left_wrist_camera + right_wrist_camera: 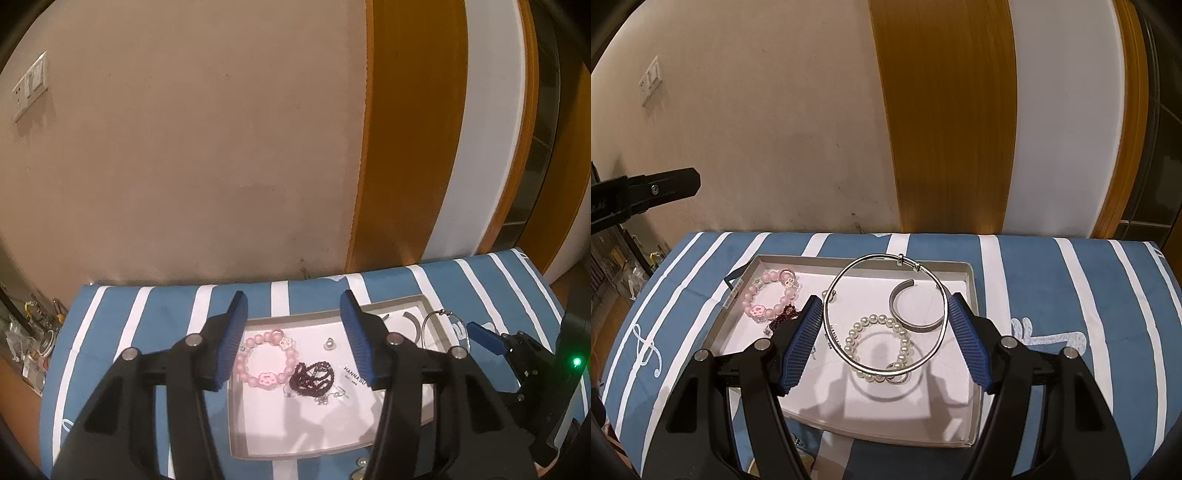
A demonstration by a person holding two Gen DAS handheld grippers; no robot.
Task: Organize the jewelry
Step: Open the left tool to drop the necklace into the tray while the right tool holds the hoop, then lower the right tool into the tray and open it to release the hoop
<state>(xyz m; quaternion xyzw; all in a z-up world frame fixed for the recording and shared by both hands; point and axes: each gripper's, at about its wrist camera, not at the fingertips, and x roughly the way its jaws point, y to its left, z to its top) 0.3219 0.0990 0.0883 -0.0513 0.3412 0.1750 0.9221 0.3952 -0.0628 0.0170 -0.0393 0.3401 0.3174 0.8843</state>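
A shallow white tray lies on a blue and white striped cloth. In it are a pink bead bracelet, a dark red bead string, a pearl bracelet and a silver cuff. My right gripper holds a large thin silver hoop bangle across its width between its fingers, above the tray. My left gripper is open and empty above the tray's left part, over the pink bracelet and dark red beads.
A small silver bead and a thin chain lie in the tray. The right gripper with the hoop shows at the right of the left wrist view. A beige wall stands behind the table. Clutter sits on the floor at left.
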